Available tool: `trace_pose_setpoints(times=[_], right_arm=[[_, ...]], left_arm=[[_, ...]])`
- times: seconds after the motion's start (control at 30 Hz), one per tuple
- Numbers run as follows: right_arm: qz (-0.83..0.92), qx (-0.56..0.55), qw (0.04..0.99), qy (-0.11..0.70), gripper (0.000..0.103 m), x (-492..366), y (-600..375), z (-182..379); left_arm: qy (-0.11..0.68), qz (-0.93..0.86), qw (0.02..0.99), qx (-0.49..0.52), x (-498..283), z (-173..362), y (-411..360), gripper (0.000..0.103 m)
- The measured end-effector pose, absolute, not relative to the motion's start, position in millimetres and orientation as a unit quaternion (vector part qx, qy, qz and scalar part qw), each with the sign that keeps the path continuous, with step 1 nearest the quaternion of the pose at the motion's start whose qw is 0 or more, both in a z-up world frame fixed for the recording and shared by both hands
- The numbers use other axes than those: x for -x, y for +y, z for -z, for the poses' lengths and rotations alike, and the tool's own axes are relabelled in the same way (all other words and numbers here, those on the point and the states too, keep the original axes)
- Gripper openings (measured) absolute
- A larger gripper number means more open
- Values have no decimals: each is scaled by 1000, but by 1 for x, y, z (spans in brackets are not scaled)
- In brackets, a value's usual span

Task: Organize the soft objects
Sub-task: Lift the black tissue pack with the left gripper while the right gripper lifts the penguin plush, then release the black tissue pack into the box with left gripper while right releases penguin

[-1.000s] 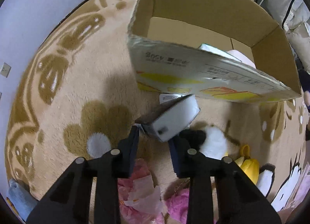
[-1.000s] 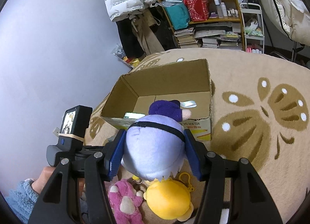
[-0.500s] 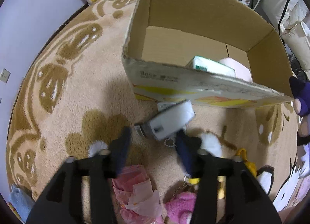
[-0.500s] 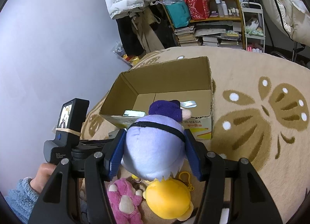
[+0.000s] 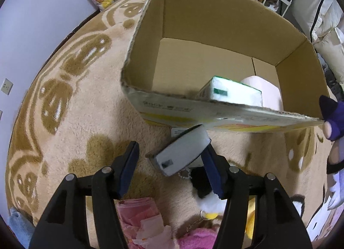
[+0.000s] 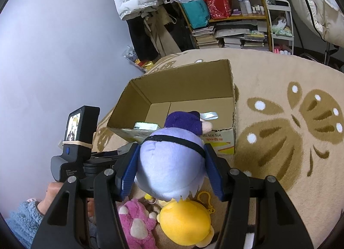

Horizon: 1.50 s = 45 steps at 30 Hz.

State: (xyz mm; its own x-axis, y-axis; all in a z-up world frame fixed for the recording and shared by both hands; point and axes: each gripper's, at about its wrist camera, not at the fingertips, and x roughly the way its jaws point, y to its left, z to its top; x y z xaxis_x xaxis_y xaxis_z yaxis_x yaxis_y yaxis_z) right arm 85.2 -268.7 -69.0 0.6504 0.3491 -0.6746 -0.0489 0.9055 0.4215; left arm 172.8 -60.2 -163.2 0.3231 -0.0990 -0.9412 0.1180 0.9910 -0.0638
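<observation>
Right fingers (image 6: 172, 169) grip lavender plush (image 6: 169, 163); left fingers (image 5: 172, 171) (parted) release white pack (image 5: 180, 156).

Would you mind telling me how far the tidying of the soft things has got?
Started, with most left. The cardboard box holds a green-and-white pack and something pink. The right tongs grip a lilac plush doll just short of the box. The left tongs have just been opening, and a white tissue pack sits between them. A pink plush and a yellow plush remain on the rug.
</observation>
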Motion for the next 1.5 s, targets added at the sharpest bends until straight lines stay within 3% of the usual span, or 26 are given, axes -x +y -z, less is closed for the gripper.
trace_pose_setpoints(times=[0.07, 0.2, 0.43, 0.7, 1.0, 1.5], right_arm=[[-111, -185, 889, 404, 62, -86, -268, 70], [-112, -184, 890, 403, 62, -86, -268, 70], [-111, -183, 894, 394, 62, -83, -270, 64], [-108, -176, 910, 360, 62, -82, -272, 41], [-101, -139, 927, 335, 62, -107, -271, 17], [-96, -128, 915, 371, 63, -150, -282, 59]], left_arm=[[579, 68, 813, -10, -173, 165, -63, 48], [579, 69, 812, -6, -170, 165, -62, 43], [550, 63, 833, 6, -153, 141, -52, 42], [471, 65, 880, 13, -123, 66, -37, 42], [406, 81, 910, -27, -153, 9, -57, 43], [426, 116, 894, -77, -196, 50, -91, 44]])
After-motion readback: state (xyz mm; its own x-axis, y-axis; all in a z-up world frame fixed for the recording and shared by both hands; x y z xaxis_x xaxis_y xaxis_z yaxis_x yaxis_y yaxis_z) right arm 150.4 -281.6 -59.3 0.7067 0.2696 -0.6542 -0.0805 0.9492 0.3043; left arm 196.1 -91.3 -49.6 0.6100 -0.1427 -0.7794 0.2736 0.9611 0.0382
